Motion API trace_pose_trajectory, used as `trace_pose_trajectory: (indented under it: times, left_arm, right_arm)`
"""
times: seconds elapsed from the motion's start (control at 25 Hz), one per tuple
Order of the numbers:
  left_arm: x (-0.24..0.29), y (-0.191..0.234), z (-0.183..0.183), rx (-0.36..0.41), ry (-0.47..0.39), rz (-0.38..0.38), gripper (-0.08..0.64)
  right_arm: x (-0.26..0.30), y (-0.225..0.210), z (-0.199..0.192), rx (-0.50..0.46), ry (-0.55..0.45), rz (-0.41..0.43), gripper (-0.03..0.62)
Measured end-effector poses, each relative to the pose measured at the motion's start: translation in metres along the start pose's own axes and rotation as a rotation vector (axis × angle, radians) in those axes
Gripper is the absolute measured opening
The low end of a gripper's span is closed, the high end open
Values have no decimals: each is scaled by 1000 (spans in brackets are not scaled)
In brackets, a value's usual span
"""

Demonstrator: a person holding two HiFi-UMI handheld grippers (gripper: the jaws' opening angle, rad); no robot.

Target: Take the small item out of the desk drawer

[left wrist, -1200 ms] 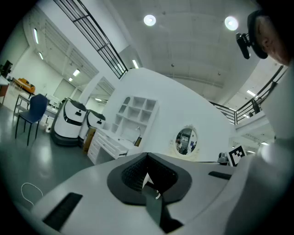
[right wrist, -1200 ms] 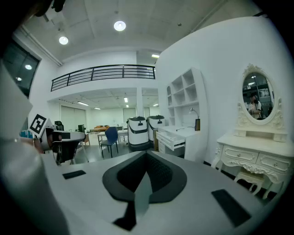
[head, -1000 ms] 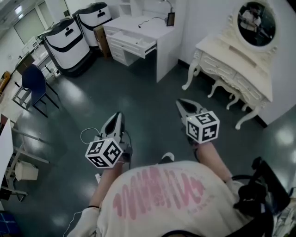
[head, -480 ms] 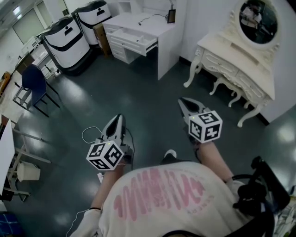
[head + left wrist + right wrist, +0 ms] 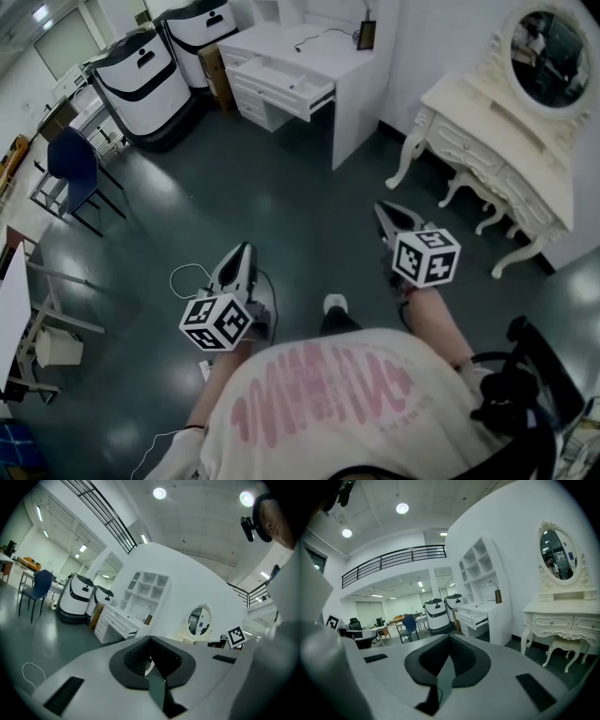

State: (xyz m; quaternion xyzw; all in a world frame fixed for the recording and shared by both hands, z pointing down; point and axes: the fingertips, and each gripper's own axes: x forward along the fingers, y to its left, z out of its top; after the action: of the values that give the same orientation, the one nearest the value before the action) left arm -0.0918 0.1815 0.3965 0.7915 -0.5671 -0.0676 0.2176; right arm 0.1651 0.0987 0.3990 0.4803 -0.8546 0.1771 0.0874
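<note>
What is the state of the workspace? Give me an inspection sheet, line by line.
Surface: dark glossy floor; the person stands well short of the desk.
Job's things: white desk, one drawer pulled open; the small item is too small to tell.
Clutter: dark upright screen on the desk top.
Grippers: left tool and right tool both shut, empty, pointing toward the desk.
Cables: white loop on the floor by the left tool; dark cable on the desk top.
Surroundings: blue chair, two white machines, cream dressing table with oval mirror.
</note>
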Motion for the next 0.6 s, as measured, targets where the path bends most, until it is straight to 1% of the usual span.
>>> trace_pose_trajectory:
  times: [0.12,0.28,0.48,0.6]
  left_arm:
    - [37,12,16,-2,-22,6,29]
    - [91,26,44,-4,-71,23,28]
    - [152,41,77,6,-130,28,28]
    - [182,44,85,7,-139,22,28]
  right_arm:
    - [41,-22,24,5,-12,18,15]
    - [96,-50,67,9,-35,64,15]
    - [151,-75,123,-34,-83,107,15]
    - [174,-86,140,-58,-98,127,15]
